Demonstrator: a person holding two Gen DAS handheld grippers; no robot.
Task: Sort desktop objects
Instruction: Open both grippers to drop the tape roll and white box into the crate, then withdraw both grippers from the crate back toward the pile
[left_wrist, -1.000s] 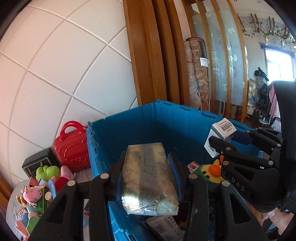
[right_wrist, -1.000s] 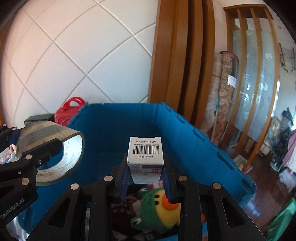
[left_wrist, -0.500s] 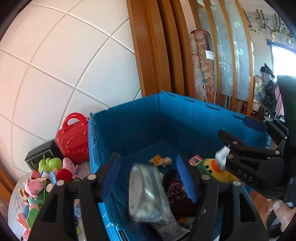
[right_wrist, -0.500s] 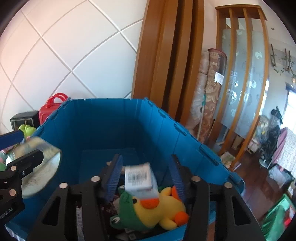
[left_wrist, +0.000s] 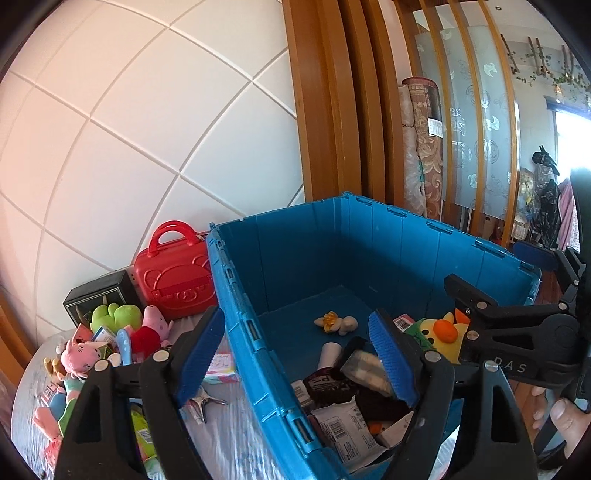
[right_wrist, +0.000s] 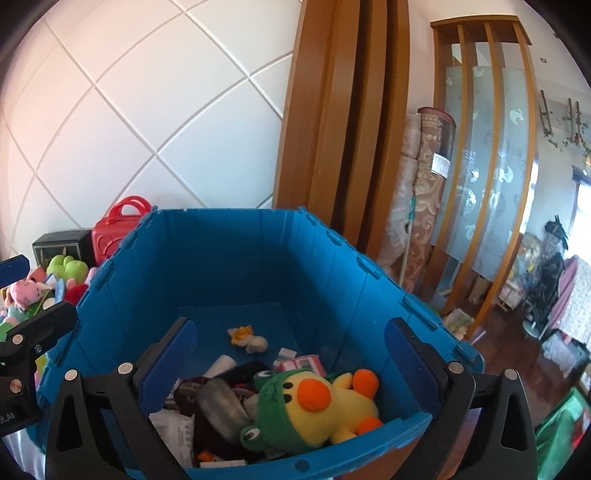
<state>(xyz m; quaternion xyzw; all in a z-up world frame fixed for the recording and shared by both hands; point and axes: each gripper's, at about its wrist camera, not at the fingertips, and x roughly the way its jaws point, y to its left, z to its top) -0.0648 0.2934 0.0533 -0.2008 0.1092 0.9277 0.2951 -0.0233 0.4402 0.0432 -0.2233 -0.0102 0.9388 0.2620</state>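
Between the left gripper's spread jaws we see a pale packet in the blue crate, smeared by blur and part hidden behind the right-hand jaw, so we cannot tell what it is. Below it, the printing on a white wrapper is too small to read. Left of the jaws, the toy pile runs off the picture's edge.

Between the right gripper's wide jaws, a grey blurred item lies beside the duck plush; we cannot name it. The plush covers much of what lies beneath, and the crate's near rim hides the lowest things.
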